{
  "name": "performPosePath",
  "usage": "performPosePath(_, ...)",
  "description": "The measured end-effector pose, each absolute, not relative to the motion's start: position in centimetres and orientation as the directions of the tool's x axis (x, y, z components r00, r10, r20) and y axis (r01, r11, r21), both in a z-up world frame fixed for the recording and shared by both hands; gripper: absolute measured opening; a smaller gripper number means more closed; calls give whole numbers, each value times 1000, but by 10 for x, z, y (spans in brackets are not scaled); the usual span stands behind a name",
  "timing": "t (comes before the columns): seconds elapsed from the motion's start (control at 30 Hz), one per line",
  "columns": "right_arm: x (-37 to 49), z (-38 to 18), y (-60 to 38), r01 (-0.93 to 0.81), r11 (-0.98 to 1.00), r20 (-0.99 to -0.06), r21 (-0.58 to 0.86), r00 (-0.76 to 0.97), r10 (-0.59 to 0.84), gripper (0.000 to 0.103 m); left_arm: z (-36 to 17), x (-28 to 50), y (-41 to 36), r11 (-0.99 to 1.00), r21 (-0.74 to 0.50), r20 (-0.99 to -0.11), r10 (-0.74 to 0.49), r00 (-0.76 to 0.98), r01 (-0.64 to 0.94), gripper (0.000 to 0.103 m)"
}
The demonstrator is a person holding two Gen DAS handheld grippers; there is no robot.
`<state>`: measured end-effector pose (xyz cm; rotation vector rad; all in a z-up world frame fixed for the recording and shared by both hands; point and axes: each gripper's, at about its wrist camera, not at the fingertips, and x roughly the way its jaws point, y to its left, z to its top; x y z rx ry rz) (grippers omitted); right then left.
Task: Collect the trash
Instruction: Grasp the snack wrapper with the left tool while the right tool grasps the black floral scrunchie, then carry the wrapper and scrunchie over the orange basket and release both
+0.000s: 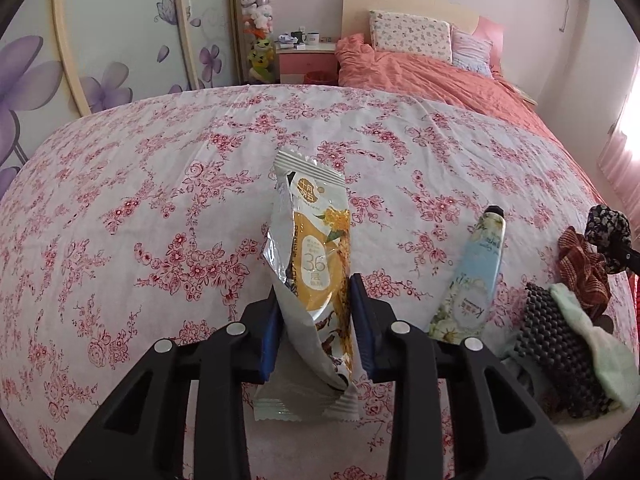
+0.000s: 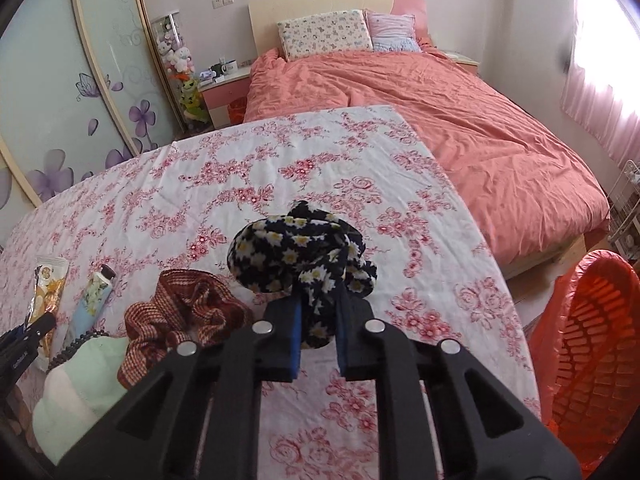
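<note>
A tabletop (image 1: pixel 160 184) draped in a white cloth with pink flowers fills the near part of a bedroom; past its far edge stand a wardrobe with purple flower doors, a pink nightstand and a bed (image 2: pixel 460 120) under a salmon quilt. Toward the near edge, the left tongs (image 1: pixel 316 328) are clenched on a snack wrapper (image 1: pixel 310 248), which stands upright with its long axis running up and away from the tongs and its crimped end on top; a second, silvery wrapper (image 1: pixel 304 404) lies flat beneath. Right of it lie a hand-cream tube (image 1: pixel 476 280) pointing its cap to the far edge, a brown checked scrunchie (image 2: pixel 180 312), and a pale green cloth (image 2: pixel 80 392). The right tongs (image 2: pixel 316 332) grip a black daisy-print scrunchie (image 2: pixel 300 256), lifted above the cloth. Beyond the right edge stands an orange basket (image 2: pixel 592 340).
</note>
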<state>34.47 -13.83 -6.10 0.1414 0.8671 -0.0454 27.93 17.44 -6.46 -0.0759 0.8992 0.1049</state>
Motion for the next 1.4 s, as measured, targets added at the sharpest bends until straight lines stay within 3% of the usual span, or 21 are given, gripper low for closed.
performPosePath(0.6,256,-22,-169,139,988,-697,63,715,-56,13,-10,251,125,999,-29,-718,0,697,-29,32)
performPosePath(1.4,150,6,-218,245,966,-620,86,772,-141,14,30,204,1,969,-49,-667,-213,714,244,32)
